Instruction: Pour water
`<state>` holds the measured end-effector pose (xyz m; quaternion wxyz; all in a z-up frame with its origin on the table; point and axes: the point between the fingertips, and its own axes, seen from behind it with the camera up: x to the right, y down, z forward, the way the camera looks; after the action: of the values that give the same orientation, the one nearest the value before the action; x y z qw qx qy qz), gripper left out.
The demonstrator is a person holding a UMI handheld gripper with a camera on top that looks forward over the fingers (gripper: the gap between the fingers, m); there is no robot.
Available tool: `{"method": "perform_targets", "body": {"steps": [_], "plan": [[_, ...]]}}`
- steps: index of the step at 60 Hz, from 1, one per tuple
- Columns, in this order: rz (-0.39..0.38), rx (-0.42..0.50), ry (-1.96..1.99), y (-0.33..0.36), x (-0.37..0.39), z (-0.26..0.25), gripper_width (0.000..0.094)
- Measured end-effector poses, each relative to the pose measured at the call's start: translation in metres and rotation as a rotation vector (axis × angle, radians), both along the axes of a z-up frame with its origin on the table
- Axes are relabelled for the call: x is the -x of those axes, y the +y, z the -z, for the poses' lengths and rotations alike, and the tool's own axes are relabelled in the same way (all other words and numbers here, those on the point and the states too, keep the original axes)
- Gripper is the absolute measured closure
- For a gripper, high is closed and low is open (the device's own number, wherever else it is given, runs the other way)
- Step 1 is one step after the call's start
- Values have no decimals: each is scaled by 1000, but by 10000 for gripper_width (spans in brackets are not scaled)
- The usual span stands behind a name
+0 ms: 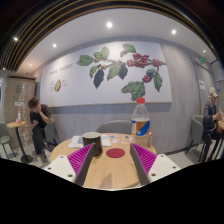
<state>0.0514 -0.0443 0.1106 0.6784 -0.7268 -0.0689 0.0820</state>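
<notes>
Wooden round worktop [105, 172] fills foreground of gripper view. Gripper [112, 158] hovers above it, jaws spread wide, nothing between magenta pads [81, 159]. Red coaster [115, 153] lies on worktop between fingers. Dark cup [91, 139] stands beyond left finger. Plastic bottle [141, 119] with orange cap and blue label stands upright beyond right finger, apart from cup. Leaf-and-berry mural [118, 68] covers wall behind. Seated person [38, 122] at side table, far left.
</notes>
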Motion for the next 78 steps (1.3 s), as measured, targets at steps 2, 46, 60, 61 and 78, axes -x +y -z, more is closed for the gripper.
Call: {"method": "perform_targets", "body": {"steps": [2, 46, 60, 61, 78], "plan": [[20, -12, -14, 27, -20, -11, 171], [134, -90, -123, 186, -79, -27, 591], [205, -185, -554, 200, -69, -46, 612], [196, -188, -615, 196, -78, -60, 613], [165, -431, -1750, 233, 1, -80, 614]]}}
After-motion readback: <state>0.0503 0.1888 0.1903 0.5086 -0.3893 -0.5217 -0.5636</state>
